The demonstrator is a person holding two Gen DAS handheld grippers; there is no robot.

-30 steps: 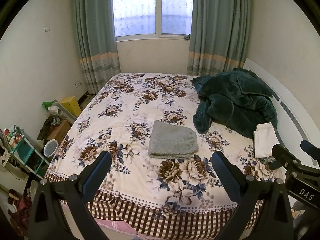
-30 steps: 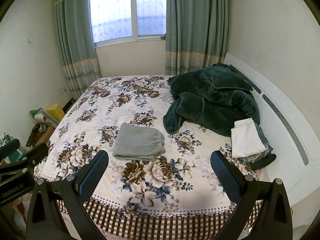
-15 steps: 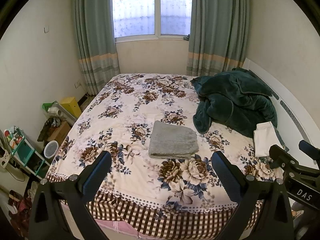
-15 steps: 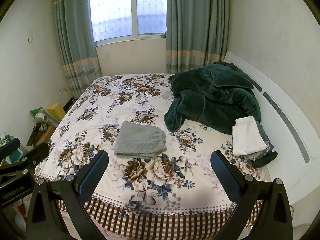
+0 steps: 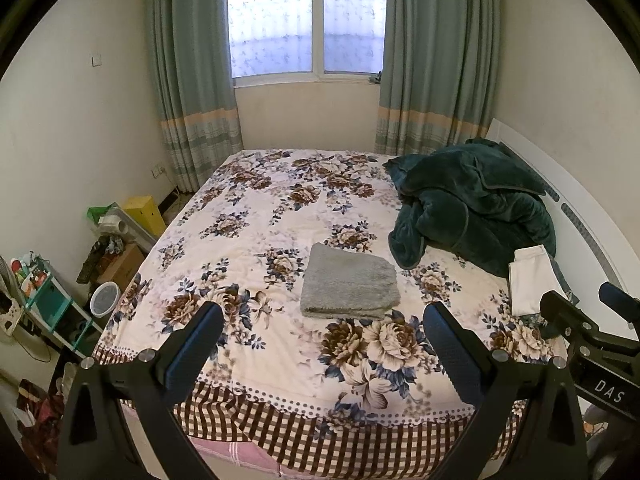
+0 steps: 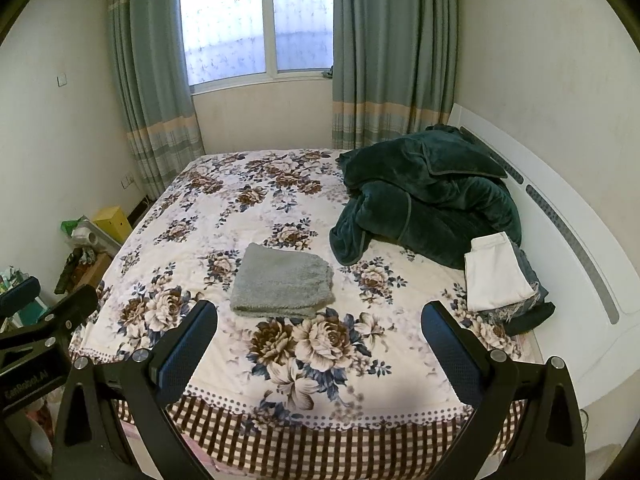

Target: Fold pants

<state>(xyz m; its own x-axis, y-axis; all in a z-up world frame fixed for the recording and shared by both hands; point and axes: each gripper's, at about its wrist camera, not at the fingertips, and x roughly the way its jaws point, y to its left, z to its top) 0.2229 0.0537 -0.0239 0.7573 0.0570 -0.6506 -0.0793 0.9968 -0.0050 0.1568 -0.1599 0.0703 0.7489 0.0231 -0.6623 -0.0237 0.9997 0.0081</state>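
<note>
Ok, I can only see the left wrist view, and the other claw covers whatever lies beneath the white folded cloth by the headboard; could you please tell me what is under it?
Observer: The white folded cloth lies on a frayed blue-grey denim garment, and a black garment lies beneath that.
Operator: Thank you. Is the right claw open, and is it holding anything?
Observer: The right claw is wide open and empty. It is near the foot of the bed, short of the grey folded fleece garment.
</note>
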